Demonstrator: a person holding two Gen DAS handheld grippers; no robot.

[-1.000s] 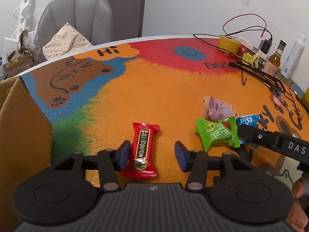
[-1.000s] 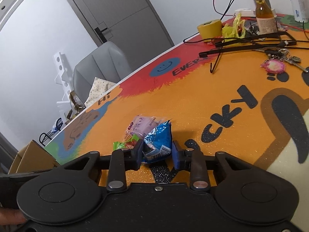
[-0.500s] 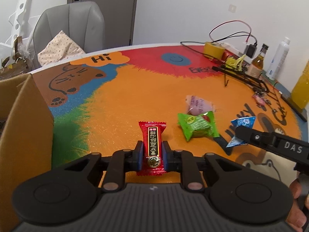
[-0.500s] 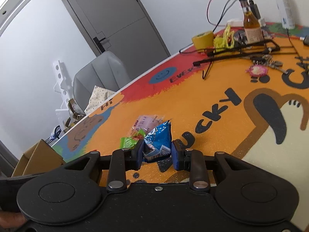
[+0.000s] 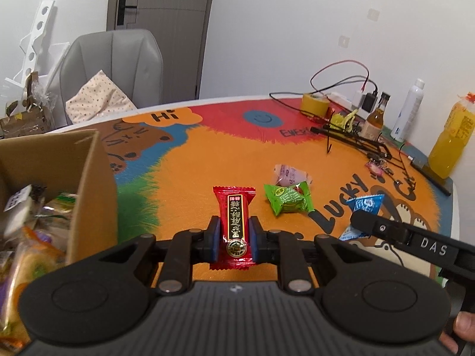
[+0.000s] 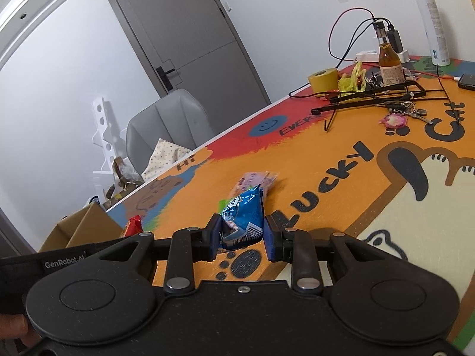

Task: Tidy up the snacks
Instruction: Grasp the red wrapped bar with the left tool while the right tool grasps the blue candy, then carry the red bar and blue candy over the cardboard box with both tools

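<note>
In the left wrist view, the left gripper has its jaws clenched on the red snack bar, lifted off the tabletop, likely bound for the cardboard box at left, whose blurred contents are cut off. In the right wrist view, the right gripper grasps the blue snack packet; the packet hides most of the green snack behind it.

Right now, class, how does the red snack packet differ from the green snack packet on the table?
The red snack packet is long and flat; the green snack packet is short and puffy. The red one is clamped in the left tool and lifted; the green one lies free on the table. Both are sealed wrappers with crimped ends.
</note>
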